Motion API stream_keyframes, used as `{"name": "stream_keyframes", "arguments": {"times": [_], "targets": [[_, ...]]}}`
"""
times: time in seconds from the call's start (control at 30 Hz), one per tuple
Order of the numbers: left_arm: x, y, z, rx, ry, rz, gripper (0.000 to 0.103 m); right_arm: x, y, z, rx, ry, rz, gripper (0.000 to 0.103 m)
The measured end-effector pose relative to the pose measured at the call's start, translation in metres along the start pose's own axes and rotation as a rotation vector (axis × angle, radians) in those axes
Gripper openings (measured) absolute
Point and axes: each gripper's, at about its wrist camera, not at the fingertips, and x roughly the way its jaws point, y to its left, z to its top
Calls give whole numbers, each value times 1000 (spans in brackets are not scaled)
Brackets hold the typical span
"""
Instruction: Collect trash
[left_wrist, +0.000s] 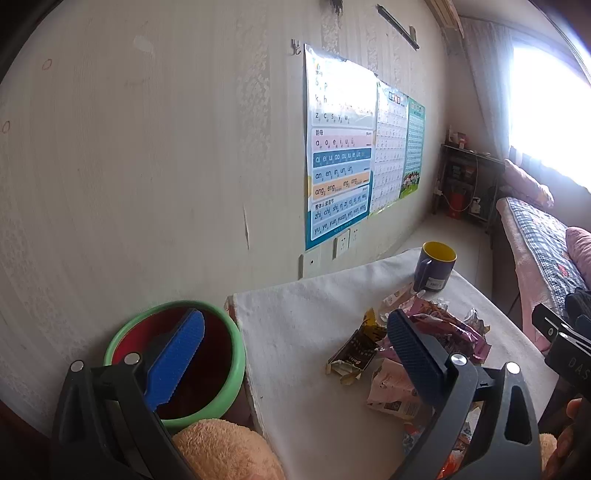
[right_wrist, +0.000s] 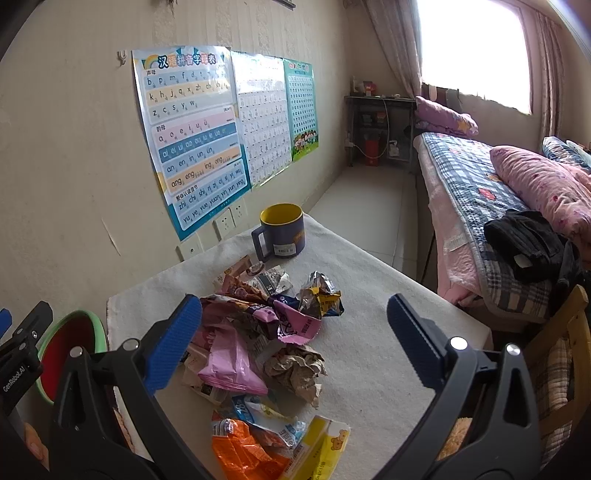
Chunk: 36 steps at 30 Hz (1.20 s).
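A heap of crumpled snack wrappers (right_wrist: 266, 332) lies on a white-clothed table (right_wrist: 369, 295): pink, purple, brown, orange and yellow packets. The same wrappers (left_wrist: 417, 339) show in the left wrist view. A green-rimmed bin with a red inside (left_wrist: 177, 354) stands left of the table against the wall, and its rim (right_wrist: 74, 332) shows at the left edge of the right wrist view. My left gripper (left_wrist: 295, 350) is open, one finger over the bin, the other over the wrappers. My right gripper (right_wrist: 295, 332) is open above the heap, nothing between its fingers.
A purple mug with a yellow inside (right_wrist: 282, 230) stands at the table's far end. Posters (right_wrist: 192, 136) hang on the wall. A bed (right_wrist: 498, 206) with pink pillows runs along the right. A tan plush thing (left_wrist: 229, 450) lies below the bin. A wooden chair (right_wrist: 561, 362) stands at the right.
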Motion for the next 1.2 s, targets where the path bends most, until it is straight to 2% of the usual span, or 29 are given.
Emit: {"name": "stream_keyframes", "arguments": {"times": [0.73,1.2], "targets": [[5,6,1,3,44,53,95,2,-8,-2,15,0,-12,99],[9,7,0,4,63,56,95,3,-8,-5,14,4,-13,99]]}}
